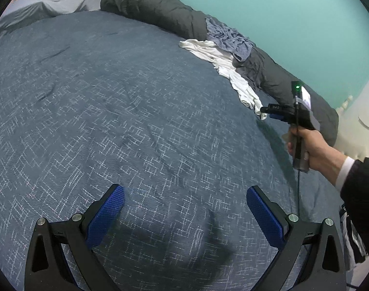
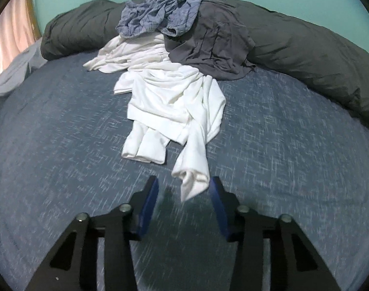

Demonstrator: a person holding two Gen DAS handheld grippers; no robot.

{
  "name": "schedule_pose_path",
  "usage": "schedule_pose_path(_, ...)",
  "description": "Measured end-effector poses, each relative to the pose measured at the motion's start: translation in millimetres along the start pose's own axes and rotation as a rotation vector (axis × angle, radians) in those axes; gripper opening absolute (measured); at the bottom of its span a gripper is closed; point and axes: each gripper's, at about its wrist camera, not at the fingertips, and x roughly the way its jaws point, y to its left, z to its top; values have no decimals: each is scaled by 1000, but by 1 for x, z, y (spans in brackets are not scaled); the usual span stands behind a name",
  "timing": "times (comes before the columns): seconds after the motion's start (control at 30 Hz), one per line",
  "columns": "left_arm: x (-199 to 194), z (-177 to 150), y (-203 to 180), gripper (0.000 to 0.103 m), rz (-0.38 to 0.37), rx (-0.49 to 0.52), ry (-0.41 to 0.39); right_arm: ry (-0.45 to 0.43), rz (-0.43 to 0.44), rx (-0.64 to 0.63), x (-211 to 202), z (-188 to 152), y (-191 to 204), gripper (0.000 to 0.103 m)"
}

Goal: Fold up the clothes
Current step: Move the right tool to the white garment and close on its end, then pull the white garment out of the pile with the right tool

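1. Now the right gripper stands half open around the hanging tip of the white shirt, not clamped.
2. Wide open, the left gripper hovers empty over the bed, likely waiting.
3. Other clothes are heaped against the rolled duvet.

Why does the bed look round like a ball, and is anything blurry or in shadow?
Left wrist view: the fisheye lens bulges the bedspread; the left gripper casts a soft, smeared shadow below it. Right wrist view: same bulge; the bedspread weave near the right gripper streaks with motion blur, while the white garment is fairly sharp.
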Motion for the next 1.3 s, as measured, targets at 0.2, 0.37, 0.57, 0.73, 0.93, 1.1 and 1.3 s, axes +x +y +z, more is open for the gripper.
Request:
schedule_pose_path(0.2,4,0,5,103,10,-2,15,13,-37,17,25,5,-3,14)
schedule_pose_path(0.37,6,1,7,103,31,-2,24,-29,0,5,15,3,2,6)
schedule_pose_path(0.57,0,3,5,103,50,14,16,-103,80,-54,-28,-7,15,5)
schedule_pose_path(0.73,-5,6,1,103,41,12,14,-154,166,-109,-83,-25,22,5)
schedule_pose_path(0.93,-13,14,0,103,44,10,-6,-174,300,-170,-161,-77,32,5)
schedule_pose_path(1.1,-15,14,-2,103,33,4,-5,-138,382,-208,-214,-142,45,5)
schedule_pose_path(1.3,-15,13,-2,103,27,8,-1,-69,429,-167,-247,-206,45,5)
